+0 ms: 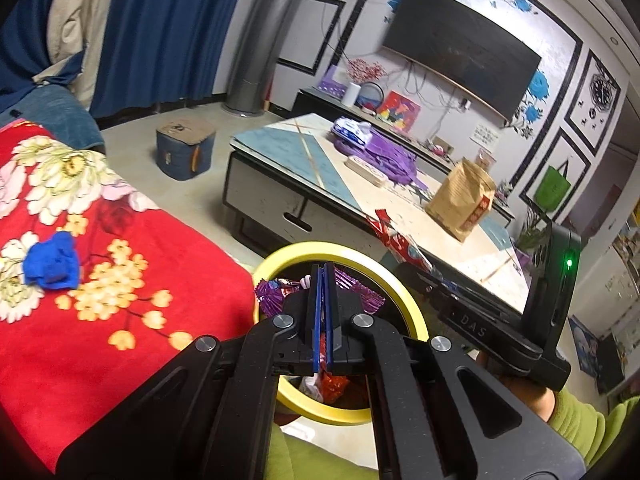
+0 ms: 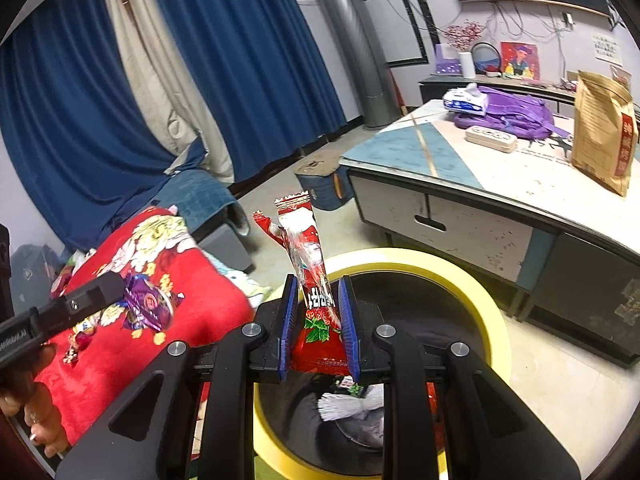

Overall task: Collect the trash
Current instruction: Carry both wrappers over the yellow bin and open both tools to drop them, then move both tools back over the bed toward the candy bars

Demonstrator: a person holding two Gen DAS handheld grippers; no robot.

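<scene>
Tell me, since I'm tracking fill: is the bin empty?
Not empty. The right wrist view shows wrappers lying inside the bin.

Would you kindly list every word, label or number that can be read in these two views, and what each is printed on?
"DAS": on the body of the right gripper, seen from the left wrist.
Red wrapper in the right gripper: bold characters, not clearly readable.
Brown paper bag on the coffee table: print too small.
Purple wrapper, wall notice: too blurred.
</scene>
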